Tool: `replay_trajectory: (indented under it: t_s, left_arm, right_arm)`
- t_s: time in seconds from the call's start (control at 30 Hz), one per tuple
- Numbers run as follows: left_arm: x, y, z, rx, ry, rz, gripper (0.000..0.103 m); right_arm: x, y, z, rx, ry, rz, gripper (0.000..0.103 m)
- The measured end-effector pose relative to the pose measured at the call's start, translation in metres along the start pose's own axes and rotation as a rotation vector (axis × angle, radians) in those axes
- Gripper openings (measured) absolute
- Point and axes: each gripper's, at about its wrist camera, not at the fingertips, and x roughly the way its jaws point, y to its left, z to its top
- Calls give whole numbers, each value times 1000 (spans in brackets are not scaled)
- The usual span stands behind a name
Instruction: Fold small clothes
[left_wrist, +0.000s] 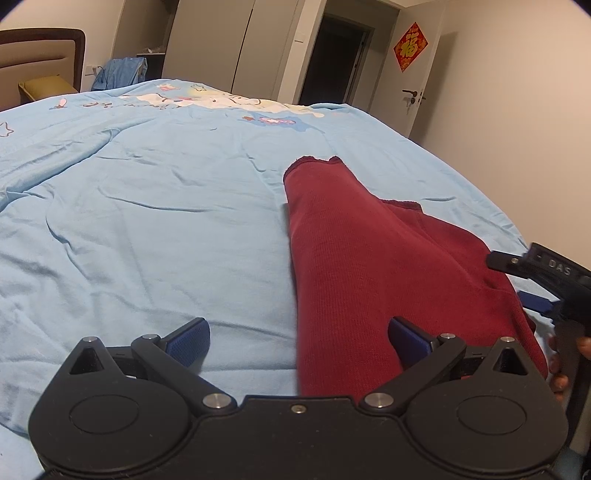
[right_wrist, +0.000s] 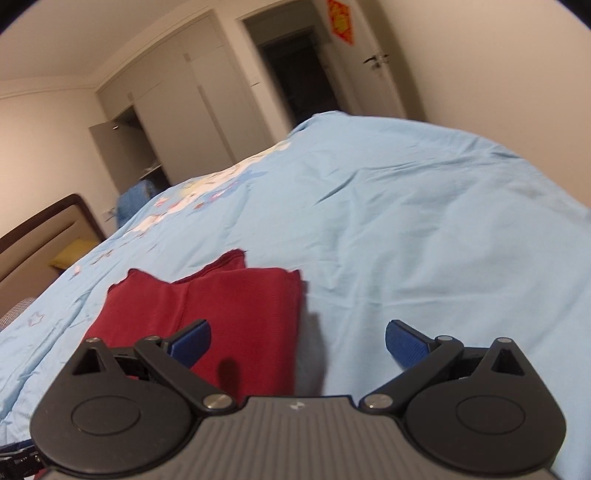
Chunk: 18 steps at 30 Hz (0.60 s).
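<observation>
We see one dark red knit garment (left_wrist: 354, 266) lying partly folded on the light blue bedspread (left_wrist: 147, 221), toward the near right of the bed, with one long panel doubled over lengthwise and a lower layer spreading out to the right. Our left gripper (left_wrist: 299, 338) hangs just over the near end of the cloth with its jaws spread wide and nothing between them; one blue pad is over the red fabric, the other over bare bedspread. Our right gripper (right_wrist: 298, 339) is likewise spread wide and empty, tilted, above the garment's right edge. We judge the main risk to be a pinch that catches only the top layer, so that the fold slides apart when lifted; a bite taken too deep could also gather the soft bedspread along with the knit and drag it. The right view is blurred, so the edge may be misjudged. By count: one garment, two grippers, one bed, and one red paper ornament (left_wrist: 410, 46) beside the doorway.
</observation>
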Motion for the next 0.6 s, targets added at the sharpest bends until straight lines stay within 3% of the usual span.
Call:
replay_trajectory:
  t_s: [0.17,0.23,0.33,0.47,0.6]
  left_arm:
    - [0,0,-1,6,-3,3,102]
    - [1,-1,-1,6,-3,5,102]
    - [2,-4,-1,14,-4,12,102]
    - [1,-5,-2,16,-4,14,102]
    - [0,-7,0,28,-3,9,103]
  right_arm:
    - [19,0,0,-63,18,79,89]
    - [22,0,3,-70,18,104,70]
    - [25,8,6,-129,10,112,55]
    - [28,11,3,-151,1,109,51]
    - [33,-5,2,-61,18,148,54]
